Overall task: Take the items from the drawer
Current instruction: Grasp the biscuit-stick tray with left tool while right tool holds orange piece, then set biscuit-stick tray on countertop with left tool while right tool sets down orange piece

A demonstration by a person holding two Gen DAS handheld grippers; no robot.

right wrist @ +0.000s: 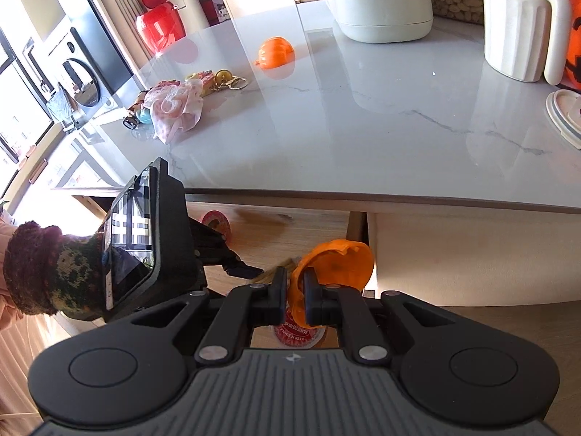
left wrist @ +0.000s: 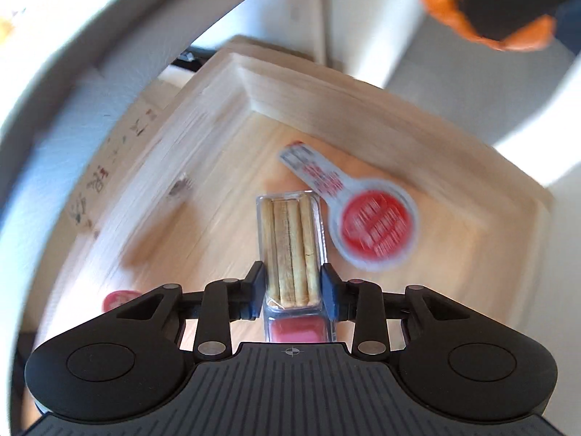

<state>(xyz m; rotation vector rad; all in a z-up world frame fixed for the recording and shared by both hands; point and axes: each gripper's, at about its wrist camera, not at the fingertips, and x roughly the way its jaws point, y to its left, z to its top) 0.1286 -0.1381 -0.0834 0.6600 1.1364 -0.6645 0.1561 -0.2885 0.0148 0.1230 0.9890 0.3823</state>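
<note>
- Two grippers, both busy, so this looks like mid-unloading of the wooden drawer [left wrist: 363, 109] with each hand taking its own item.
- Left gripper [left wrist: 292, 283] is clamped on a clear snack pack [left wrist: 290, 247] with breadsticks in the long part and a pink dip cup at the near end. Jaws are at a narrowish gap, pads pressing the pack's two long sides. Grabbing it across the narrow width makes sense to me: that's the only span that fits, and the pack stays in line with the fingers.
- That pack is over the drawer floor. Can't tell for sure if it's lifted clear, since the background is blurred.
- Left behind in the drawer: a peeled-off lid with a red round end [left wrist: 374, 225] lying flat just beside the pack, near the far wall, and something small and pink [left wrist: 116, 299] at the near left, partly hidden behind the gripper.
- Right gripper [right wrist: 292, 292] is pinched nearly all the way shut on the thin rim of an orange pumpkin-shaped shell [right wrist: 334, 265], held in front of the open drawer, below the countertop [right wrist: 363, 138] edge.
- A matching orange pumpkin piece [right wrist: 276, 52] already sits on the counter, so my guess is that's the drop-off spot.
</note>
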